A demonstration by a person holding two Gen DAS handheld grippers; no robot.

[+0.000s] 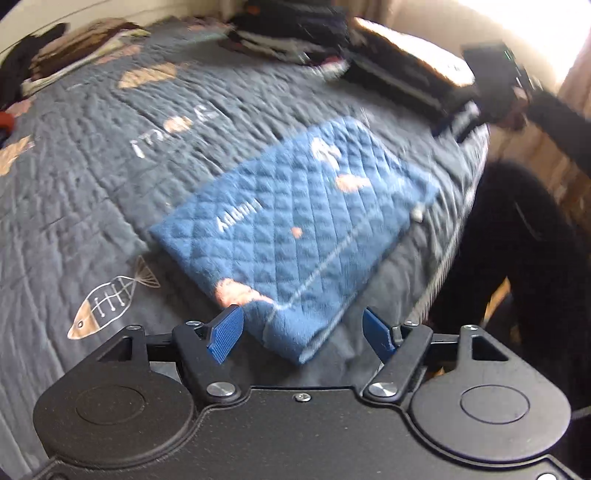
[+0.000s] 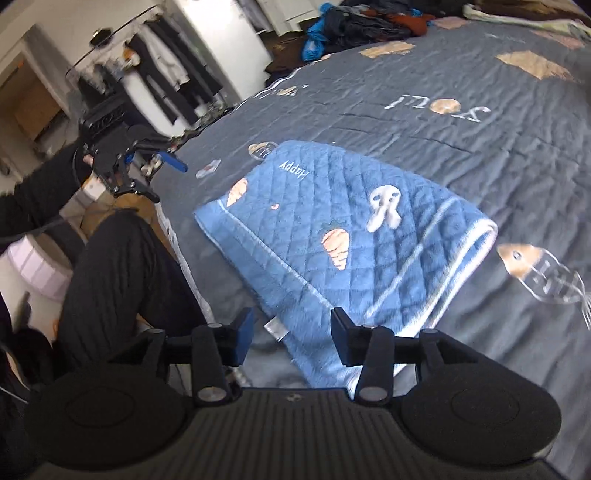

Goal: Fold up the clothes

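Hovering with fingers apart, the left gripper (image 1: pixel 303 332) straddled a corner of the blue quilted fleece cloth (image 1: pixel 295 218), folded flat on the grey quilted bedspread (image 1: pixel 92 184). The right gripper (image 2: pixel 291 339) (likewise spread) straddled another corner; any further fold would need matched edges.

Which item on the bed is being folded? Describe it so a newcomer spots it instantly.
Start from the grey quilted bedspread printed with fish skeletons. Near its edge, by the person's dark-clad leg, lies the folded blue cloth. Unlike the dark clothes pile at the far side, it is bright blue, diamond-quilted, with orange carrots, a white rabbit and the word "Happy".
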